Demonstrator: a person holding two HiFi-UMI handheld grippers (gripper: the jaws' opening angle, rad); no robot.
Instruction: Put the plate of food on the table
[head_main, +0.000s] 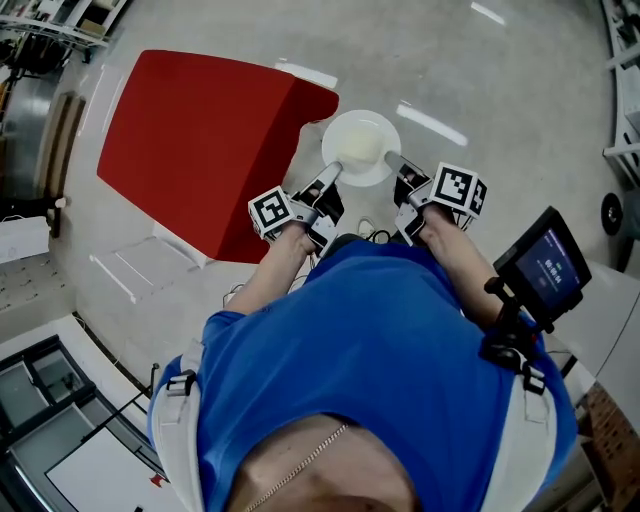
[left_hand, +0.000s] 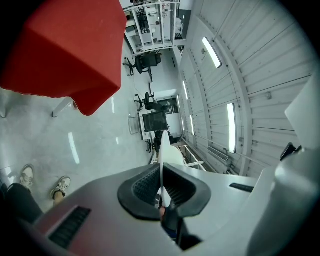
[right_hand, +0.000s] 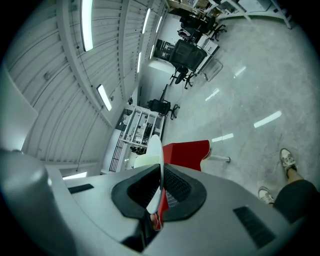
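Observation:
A white plate (head_main: 360, 148) with pale food on it hangs in the air just off the right corner of the red table (head_main: 200, 140). My left gripper (head_main: 335, 173) is shut on the plate's near-left rim, and my right gripper (head_main: 393, 163) is shut on its near-right rim. In the left gripper view the plate (left_hand: 164, 152) shows edge-on between the dark pads of my left gripper (left_hand: 162, 186), with the red table (left_hand: 65, 50) at upper left. In the right gripper view the plate's rim (right_hand: 156, 152) sits in my right gripper (right_hand: 160, 192), with the red table (right_hand: 186, 152) behind it.
A dark screen on a stand (head_main: 548, 262) is at my right side. White frame legs (head_main: 130, 265) lie below the red table's near edge. Office chairs (left_hand: 147, 62) and shelving (left_hand: 155, 22) stand across the grey floor. The person's shoes (left_hand: 60, 186) are below.

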